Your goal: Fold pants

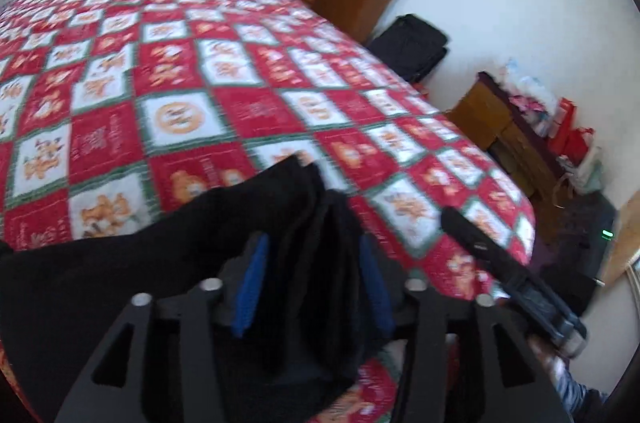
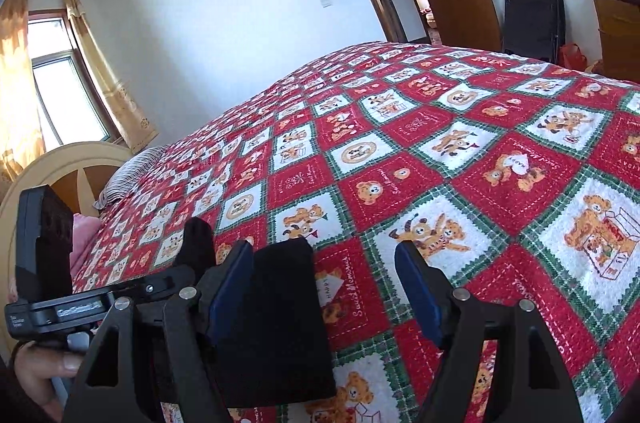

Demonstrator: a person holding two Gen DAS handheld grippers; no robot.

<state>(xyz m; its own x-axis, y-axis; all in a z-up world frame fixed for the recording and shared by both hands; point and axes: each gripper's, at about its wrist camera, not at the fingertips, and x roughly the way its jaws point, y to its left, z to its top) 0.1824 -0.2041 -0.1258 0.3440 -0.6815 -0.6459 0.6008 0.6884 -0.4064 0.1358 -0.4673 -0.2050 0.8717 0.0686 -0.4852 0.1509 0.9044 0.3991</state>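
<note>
The bed (image 2: 480, 143) spreads under a red teddy-bear quilt (image 1: 180, 83); no containers show. The black pants (image 1: 120, 263) hang at its near edge, long axis running leftward from the left gripper (image 1: 316, 283) — clenched on bunched folds. The right gripper (image 2: 324, 287) is spread, cloth only beside its left finger — nothing grasped.

both wrist views sit low and close, looking across the same quilted bed (image 1: 224, 95).
</note>
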